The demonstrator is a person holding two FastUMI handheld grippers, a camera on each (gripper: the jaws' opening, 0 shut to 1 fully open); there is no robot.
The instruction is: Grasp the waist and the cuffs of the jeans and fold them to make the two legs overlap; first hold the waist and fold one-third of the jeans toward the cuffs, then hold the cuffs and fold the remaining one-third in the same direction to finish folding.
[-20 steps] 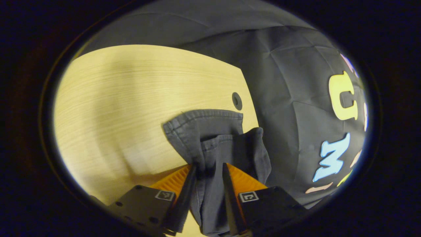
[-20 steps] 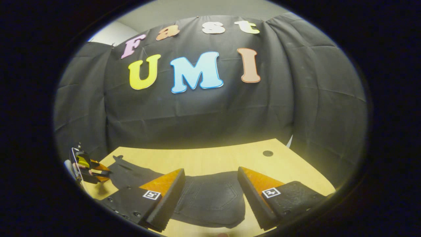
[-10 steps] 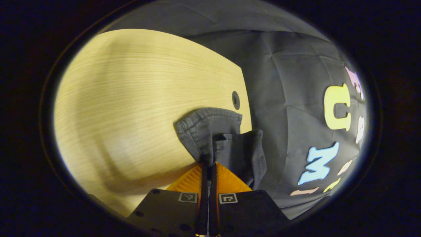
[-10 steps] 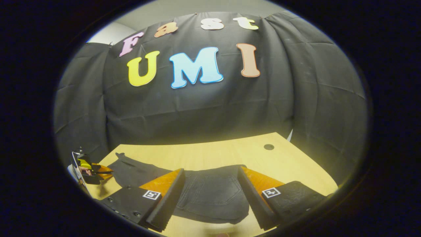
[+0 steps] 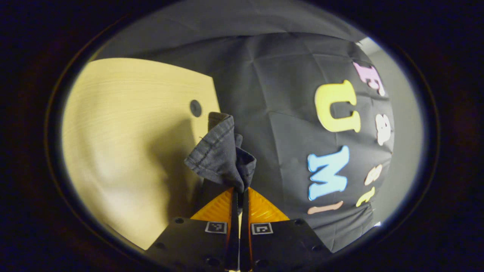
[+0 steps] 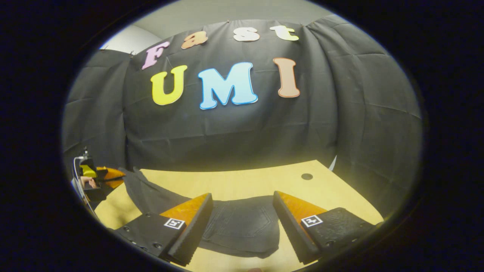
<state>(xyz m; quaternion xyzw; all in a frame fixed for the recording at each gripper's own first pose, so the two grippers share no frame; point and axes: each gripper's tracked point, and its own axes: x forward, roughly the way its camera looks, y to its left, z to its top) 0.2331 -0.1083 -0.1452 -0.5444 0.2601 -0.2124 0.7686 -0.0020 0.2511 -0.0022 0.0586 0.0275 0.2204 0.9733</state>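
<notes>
Lifting away from the surface point(image 5: 124, 124) now, my left tool point(image 5: 239, 196) is carrying the cuffs point(image 5: 223, 153) higher than half a second ago, its two fingers pressed together on the bunched dark denim. Seen from the right gripper view, that same left tool point(image 6: 107, 174) is hanging at the far left edge, with a trouser leg trailing down from it to the wood. I am holding my right tool point(image 6: 242, 211) wide open and gripping nothing, its fingers spread either side of the waist end of the jeans point(image 6: 242, 226), which is lying flat on the pale surface with a back pocket facing up. A small dark hole point(image 6: 306, 176) is sitting near the far right corner.
</notes>
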